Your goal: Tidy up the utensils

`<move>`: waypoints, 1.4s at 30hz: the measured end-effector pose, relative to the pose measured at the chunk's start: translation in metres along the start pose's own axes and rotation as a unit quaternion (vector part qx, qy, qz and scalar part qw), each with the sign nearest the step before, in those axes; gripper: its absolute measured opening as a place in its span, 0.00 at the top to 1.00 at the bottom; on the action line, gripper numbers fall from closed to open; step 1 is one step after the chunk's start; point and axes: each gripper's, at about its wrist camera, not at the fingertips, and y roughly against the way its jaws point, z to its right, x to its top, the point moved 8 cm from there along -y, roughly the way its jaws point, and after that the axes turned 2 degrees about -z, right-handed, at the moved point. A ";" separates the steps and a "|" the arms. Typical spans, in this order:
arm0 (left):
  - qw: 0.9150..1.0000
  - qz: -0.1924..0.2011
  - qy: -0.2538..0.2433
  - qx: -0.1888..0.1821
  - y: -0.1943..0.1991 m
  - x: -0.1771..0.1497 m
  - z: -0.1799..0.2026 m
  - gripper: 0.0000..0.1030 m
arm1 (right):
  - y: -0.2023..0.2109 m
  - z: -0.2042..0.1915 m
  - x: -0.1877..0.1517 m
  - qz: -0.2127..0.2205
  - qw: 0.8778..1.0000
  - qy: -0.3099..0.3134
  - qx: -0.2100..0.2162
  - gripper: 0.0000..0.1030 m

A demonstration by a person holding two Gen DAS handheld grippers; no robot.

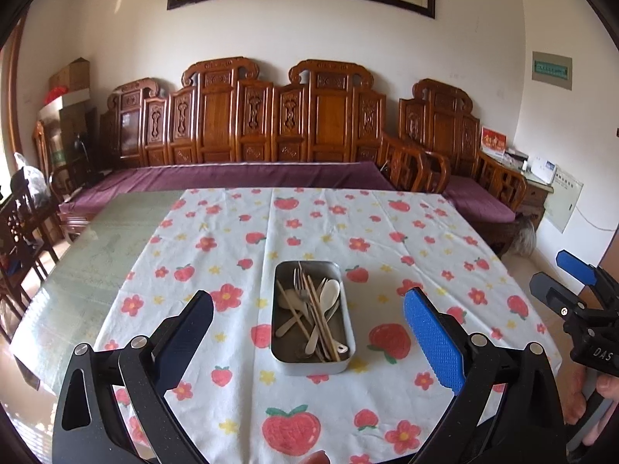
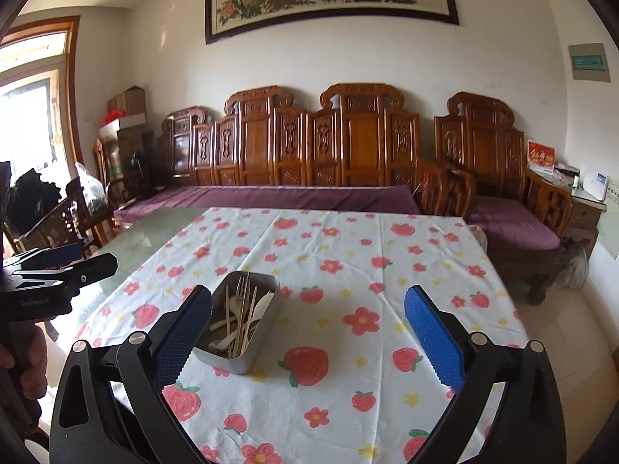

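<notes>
A metal tin (image 1: pixel 280 353) stands in the middle of the table on a strawberry-print cloth (image 1: pixel 387 239). It holds a fork (image 1: pixel 300 282), pale spoons (image 1: pixel 329 294) and wooden chopsticks (image 1: pixel 321 317), all mixed. My left gripper (image 1: pixel 308 309) is open and empty, hovering above the near side of the tin. My right gripper (image 2: pixel 308 309) is open and empty, to the right of the tin (image 2: pixel 228 355), whose utensils (image 2: pixel 241 317) show beside its left finger. The right gripper also shows at the right edge of the left wrist view (image 1: pixel 565 290).
Bare glass tabletop (image 1: pixel 100 255) lies left of the cloth. A carved wooden bench with a purple cushion (image 1: pixel 240 174) runs behind the table. Wooden chairs (image 1: pixel 23 224) stand at the left, and an armchair (image 2: pixel 514 224) at the right.
</notes>
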 end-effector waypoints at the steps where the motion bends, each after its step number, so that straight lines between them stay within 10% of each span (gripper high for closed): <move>1: 1.000 0.004 -0.001 0.000 0.005 0.001 0.002 0.08 | 0.005 0.001 0.001 0.004 1.000 -0.002 0.000 0.03; 42: 0.999 0.024 -0.021 -0.001 0.031 0.002 0.021 0.08 | 0.039 0.012 0.005 0.029 0.999 -0.008 -0.018 0.03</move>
